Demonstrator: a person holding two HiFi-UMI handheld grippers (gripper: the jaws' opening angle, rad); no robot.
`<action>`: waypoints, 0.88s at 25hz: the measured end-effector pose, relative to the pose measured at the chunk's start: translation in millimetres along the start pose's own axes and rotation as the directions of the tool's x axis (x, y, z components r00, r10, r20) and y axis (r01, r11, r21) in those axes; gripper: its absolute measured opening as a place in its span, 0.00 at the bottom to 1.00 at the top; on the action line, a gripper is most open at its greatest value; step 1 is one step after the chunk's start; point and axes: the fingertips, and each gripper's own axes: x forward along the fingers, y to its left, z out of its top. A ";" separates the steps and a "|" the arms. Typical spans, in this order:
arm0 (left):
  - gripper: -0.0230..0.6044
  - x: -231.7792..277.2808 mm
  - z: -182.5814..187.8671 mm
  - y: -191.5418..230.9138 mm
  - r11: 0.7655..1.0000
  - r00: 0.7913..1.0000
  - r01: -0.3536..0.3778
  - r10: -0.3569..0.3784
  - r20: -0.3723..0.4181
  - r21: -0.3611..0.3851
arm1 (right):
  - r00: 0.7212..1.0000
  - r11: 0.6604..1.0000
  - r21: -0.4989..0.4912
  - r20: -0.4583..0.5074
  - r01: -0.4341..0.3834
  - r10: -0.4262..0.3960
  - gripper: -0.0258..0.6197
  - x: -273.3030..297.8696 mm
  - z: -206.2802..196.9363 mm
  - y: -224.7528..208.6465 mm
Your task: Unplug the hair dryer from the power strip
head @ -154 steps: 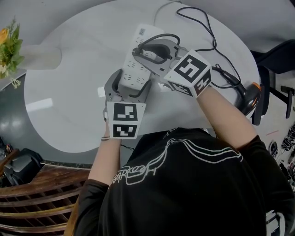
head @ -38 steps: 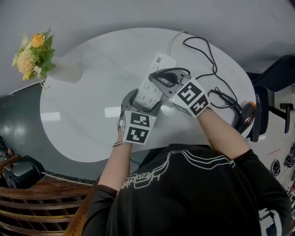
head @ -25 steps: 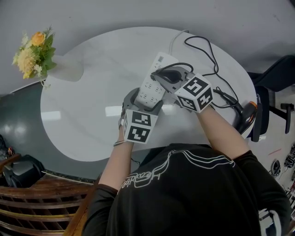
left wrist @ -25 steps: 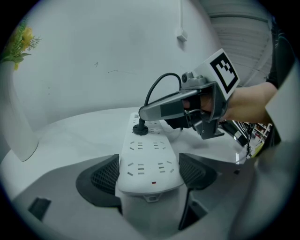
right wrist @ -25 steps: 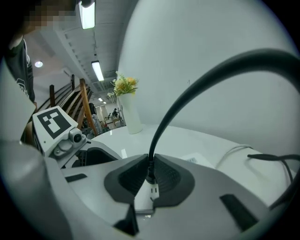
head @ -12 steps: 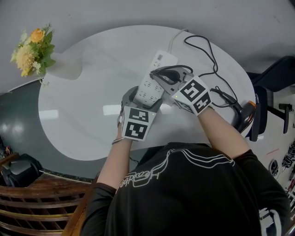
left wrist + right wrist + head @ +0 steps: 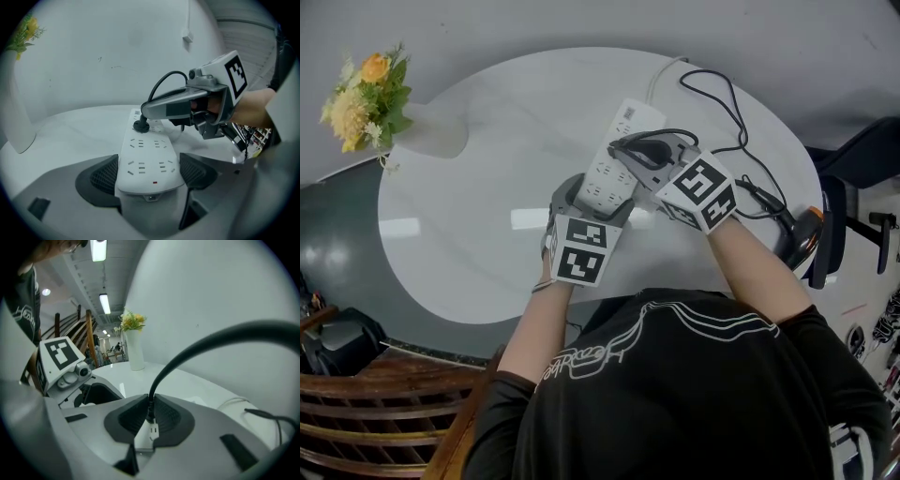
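Note:
A white power strip (image 7: 610,167) lies on the white oval table (image 7: 469,234). My left gripper (image 7: 592,193) is shut on the strip's near end; in the left gripper view the strip (image 7: 149,159) sits between both pads. The hair dryer's black plug (image 7: 140,125) stands in a socket farther along the strip. My right gripper (image 7: 643,154) is shut on that plug, and its own view shows the jaws pinching the black plug (image 7: 150,409) just above the white strip (image 7: 151,433). The cord (image 7: 727,86) loops across the table to the hair dryer (image 7: 800,229) at the right edge.
A white vase (image 7: 436,133) with yellow flowers (image 7: 354,97) stands at the table's far left. The strip's own white cable (image 7: 658,73) runs off the far edge. A wooden chair (image 7: 384,412) is at lower left and a black chair (image 7: 862,141) at right.
Both grippers keep their hold. The right gripper has tilted and shifted slightly over the plug. The plug stays in its socket and the strip has barely moved.

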 end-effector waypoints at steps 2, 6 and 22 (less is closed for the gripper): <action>0.67 -1.1 -0.3 0.9 1.000 1.000 -0.005 0.005 0.001 0.000 | 1.000 0.997 -0.081 -0.017 0.011 -0.012 0.08 0.2 2.5 5.0; 0.67 -1.1 -1.0 0.3 1.000 1.000 -0.008 0.008 0.006 -0.003 | 1.000 0.996 -0.088 -0.029 -0.001 -0.002 0.08 -1.0 1.7 5.1; 0.67 0.0 0.1 -1.3 1.000 1.000 -0.009 0.009 0.021 -0.013 | 0.998 0.993 0.115 0.054 0.006 -0.012 0.08 -9.8 3.3 -11.2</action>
